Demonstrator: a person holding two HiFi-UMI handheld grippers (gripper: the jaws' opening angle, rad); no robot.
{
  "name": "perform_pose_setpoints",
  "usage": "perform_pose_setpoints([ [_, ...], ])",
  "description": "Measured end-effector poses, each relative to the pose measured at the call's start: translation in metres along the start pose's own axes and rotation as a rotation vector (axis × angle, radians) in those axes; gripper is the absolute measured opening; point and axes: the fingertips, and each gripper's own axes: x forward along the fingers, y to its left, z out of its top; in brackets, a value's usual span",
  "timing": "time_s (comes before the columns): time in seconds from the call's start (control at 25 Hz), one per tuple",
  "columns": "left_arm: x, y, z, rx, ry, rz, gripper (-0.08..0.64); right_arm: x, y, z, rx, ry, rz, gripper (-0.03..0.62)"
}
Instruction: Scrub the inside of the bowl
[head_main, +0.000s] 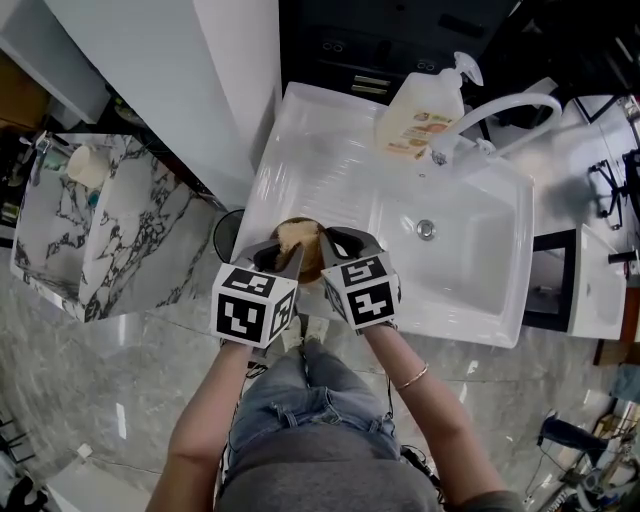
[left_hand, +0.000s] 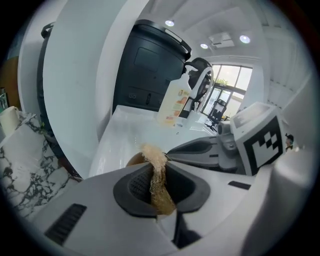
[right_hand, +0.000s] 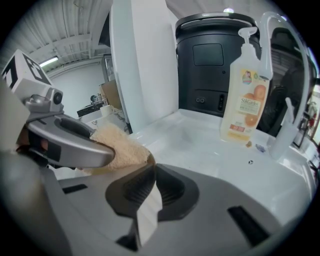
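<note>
A small brown bowl (head_main: 308, 262) is at the front edge of the white drainboard (head_main: 330, 170), mostly hidden by both grippers. A tan fibrous scrub pad (head_main: 293, 237) lies in it. My left gripper (head_main: 283, 252) is shut on the pad, which stands up between its dark pads in the left gripper view (left_hand: 156, 172). My right gripper (head_main: 332, 243) is shut on a thin pale edge (right_hand: 148, 205) that looks like the bowl's rim. In the right gripper view the scrub pad (right_hand: 120, 147) sits just under the left gripper's finger (right_hand: 70, 145).
The sink basin (head_main: 470, 270) with its drain (head_main: 426, 229) lies to the right. A soap pump bottle (head_main: 420, 110) and a white faucet (head_main: 505, 108) stand at the back. A marble counter (head_main: 110, 230) is on the left, and a white column (head_main: 190, 80) is behind it.
</note>
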Motion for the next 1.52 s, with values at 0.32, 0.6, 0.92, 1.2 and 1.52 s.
perform_pose_setpoints([
  [0.32, 0.017, -0.002, -0.021, 0.092, 0.118, 0.030, 0.046, 0.000, 0.004, 0.008, -0.032, -0.013, -0.006, 0.023],
  [0.6, 0.012, 0.013, -0.027, 0.235, 0.156, 0.124, 0.047, 0.002, 0.005, 0.005, -0.033, -0.007, -0.007, 0.023],
  [0.92, -0.006, 0.035, -0.018, 0.250, 0.105, 0.222, 0.048, -0.001, 0.006, 0.004, -0.039, -0.002, -0.013, 0.023],
  [1.2, -0.030, 0.042, 0.007, 0.113, -0.057, 0.221, 0.048, -0.001, 0.006, 0.003, -0.039, -0.008, -0.023, 0.023],
  [1.52, -0.016, 0.007, -0.005, -0.191, -0.063, 0.025, 0.048, -0.005, 0.010, 0.007, -0.049, -0.030, -0.028, 0.023],
])
